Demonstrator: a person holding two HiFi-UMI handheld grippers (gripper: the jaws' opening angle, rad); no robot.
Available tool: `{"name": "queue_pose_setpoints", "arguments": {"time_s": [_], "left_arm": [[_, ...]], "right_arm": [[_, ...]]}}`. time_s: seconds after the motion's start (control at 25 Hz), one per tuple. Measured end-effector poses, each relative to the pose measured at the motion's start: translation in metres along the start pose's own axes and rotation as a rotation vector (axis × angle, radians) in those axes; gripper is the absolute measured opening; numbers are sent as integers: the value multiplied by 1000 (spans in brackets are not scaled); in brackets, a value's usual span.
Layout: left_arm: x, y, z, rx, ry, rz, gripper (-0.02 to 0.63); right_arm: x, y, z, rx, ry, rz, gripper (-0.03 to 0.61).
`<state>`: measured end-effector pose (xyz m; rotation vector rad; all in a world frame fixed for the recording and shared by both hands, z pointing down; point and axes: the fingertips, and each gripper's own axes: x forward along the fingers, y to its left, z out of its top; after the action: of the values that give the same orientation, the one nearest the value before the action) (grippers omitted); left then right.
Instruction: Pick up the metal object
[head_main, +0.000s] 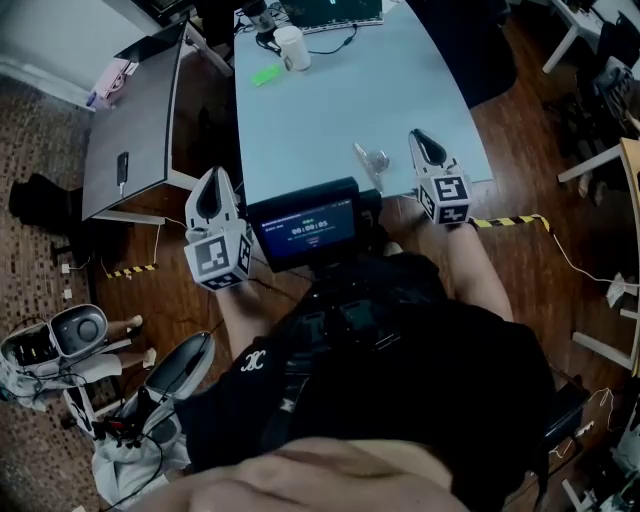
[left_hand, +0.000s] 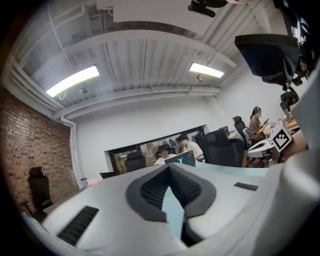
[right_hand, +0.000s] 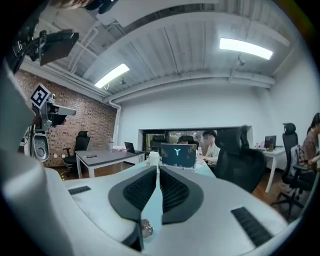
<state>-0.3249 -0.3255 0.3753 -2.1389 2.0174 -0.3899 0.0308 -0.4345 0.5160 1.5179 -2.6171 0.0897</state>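
The metal object (head_main: 372, 160), small and shiny with a thin stem, lies near the front edge of the light blue table (head_main: 330, 110). In the right gripper view the metal object (right_hand: 146, 229) shows low down through the slit between the jaws. My right gripper (head_main: 420, 138) hovers over the table's front right corner, just right of the object; its jaws (right_hand: 159, 170) stand a narrow slit apart with nothing between them. My left gripper (head_main: 212, 180) is off the table's left front corner, well left of the object. Its fingertips (left_hand: 169, 169) meet and hold nothing.
A white cup (head_main: 291, 47), a green item (head_main: 266, 74) and a laptop (head_main: 340, 12) stand at the table's far end. A grey desk (head_main: 135, 120) sits to the left. A small screen (head_main: 305, 228) hangs at my chest. Yellow-black tape (head_main: 510, 221) marks the floor.
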Motion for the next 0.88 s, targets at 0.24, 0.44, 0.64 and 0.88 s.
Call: {"name": "queue_pose_setpoints", "arguments": {"time_s": [0.24,0.44,0.64,0.88], "left_arm": [[-1,2,1,12,15,23,3],[-5,-1,1,11,39,38,3],[-11,-3,-1,16,48,50,3],[-17,-2,-4,10,79,72,3]], "right_arm": [[43,9,-93,153,200,79,124],[74,35,-157,181,362,187,193],[80,45,-200,145,486,217,202],[88,57,-227,222,578,247,202]]}}
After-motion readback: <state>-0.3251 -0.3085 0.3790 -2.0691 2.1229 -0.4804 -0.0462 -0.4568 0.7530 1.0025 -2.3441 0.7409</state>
